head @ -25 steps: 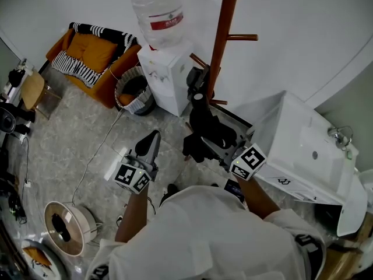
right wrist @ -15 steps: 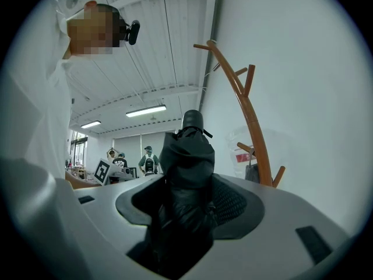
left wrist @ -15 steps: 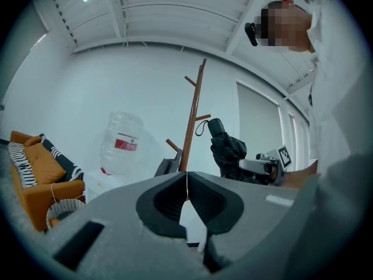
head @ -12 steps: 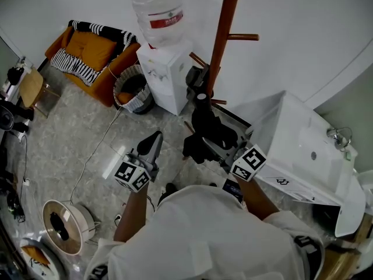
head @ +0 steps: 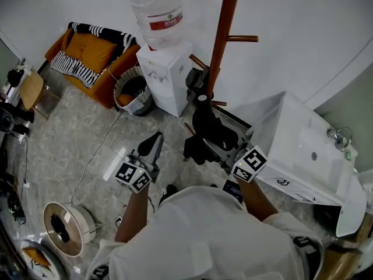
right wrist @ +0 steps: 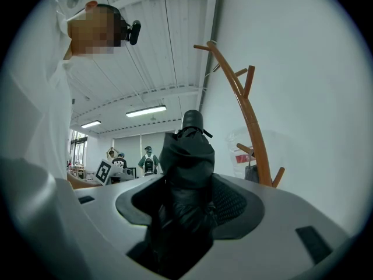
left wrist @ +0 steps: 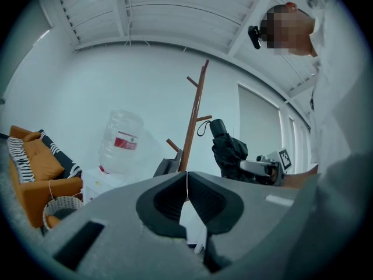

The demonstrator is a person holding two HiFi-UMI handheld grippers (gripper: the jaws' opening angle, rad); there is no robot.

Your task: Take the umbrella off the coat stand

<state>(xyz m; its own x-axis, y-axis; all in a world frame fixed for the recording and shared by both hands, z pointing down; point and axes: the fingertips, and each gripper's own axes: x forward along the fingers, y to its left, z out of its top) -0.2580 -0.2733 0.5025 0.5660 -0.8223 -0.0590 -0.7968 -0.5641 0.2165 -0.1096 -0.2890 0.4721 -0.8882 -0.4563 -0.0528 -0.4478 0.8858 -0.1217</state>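
Folded black umbrella (right wrist: pixel 186 150) clamped upright between the right gripper (right wrist: pixel 186 185) fingers, just beside the coat stand (right wrist: pixel 247 118), seemingly clear of its pegs. Left gripper (left wrist: pixel 187 182) fingers pressed together, empty. Remaining: carrying it away.

Umbrella (head: pixel 211 134): black, plain.
Coat stand (head: pixel 224 34): reddish-brown wood.
Sofa (head: pixel 96 51), at 10 o'clock: orange, with a black-and-white striped throw (head: pixel 76 69).
Water bottle (head: pixel 158 4): clear, red-and-white label.
Dispenser (head: pixel 166 77): white.
Floor (head: pixel 70 133): mottled grey.
Left gripper (head: pixel 156 136): grey, cube of black-and-white squares.
Shirt (head: pixel 221 238): white.
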